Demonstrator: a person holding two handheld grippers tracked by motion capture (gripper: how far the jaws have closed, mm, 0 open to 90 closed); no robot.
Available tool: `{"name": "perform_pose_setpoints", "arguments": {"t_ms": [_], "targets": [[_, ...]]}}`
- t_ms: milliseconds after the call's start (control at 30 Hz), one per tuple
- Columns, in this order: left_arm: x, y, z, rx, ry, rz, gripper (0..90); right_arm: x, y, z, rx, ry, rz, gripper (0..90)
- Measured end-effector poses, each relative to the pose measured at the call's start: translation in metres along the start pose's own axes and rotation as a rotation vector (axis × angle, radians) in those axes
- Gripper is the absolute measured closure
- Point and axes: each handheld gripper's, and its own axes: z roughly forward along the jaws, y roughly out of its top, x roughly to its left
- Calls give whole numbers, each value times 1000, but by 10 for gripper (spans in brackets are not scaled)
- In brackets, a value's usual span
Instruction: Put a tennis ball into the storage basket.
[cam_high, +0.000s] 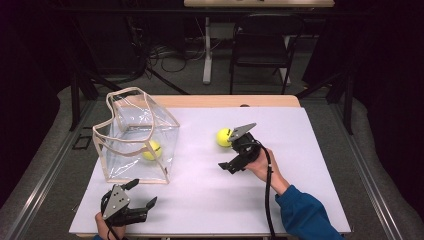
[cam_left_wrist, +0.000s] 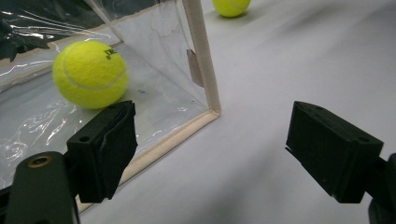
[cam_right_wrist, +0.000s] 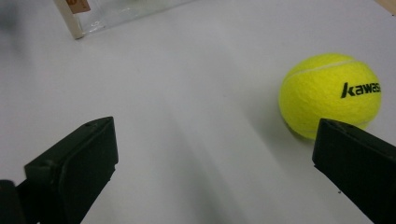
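Observation:
A clear plastic bag (cam_high: 135, 135) with beige trim stands open on the left of the white mat. One yellow tennis ball (cam_high: 152, 150) lies inside it, seen through the wall (cam_left_wrist: 90, 73). A second tennis ball (cam_high: 223, 137) rests on the mat near the middle and is printed with black letters (cam_right_wrist: 329, 93). My right gripper (cam_high: 231, 152) is open just in front of this ball, and the ball sits beside its right jaw, not between the jaws (cam_right_wrist: 215, 154). My left gripper (cam_high: 141, 193) is open near the bag's front corner (cam_left_wrist: 212, 140), with nothing held.
The white mat (cam_high: 280, 190) covers a wooden table and has bare room on the right and in front. The bag's trimmed corner (cam_left_wrist: 201, 56) stands just ahead of the left jaw. A dark chair (cam_high: 262, 45) and cables are on the floor behind the table.

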Motion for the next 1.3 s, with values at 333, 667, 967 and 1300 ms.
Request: {"name": "perform_pose_setpoints", "arguments": {"t_ms": [333,667,967,1300], "targets": [[0,0,1,8,1,6,161,-8,-4,-3,13,-18,13,0],[-1,0,1,7,1,1,161,-21,2,-5,33,-44,27,2],[-1,0,0,3,3,7,161,-28,18,-6,-5,-80,28,3],[-1,0,0,3,4,6,161,-39,31,-1,8,-92,37,0]]}}
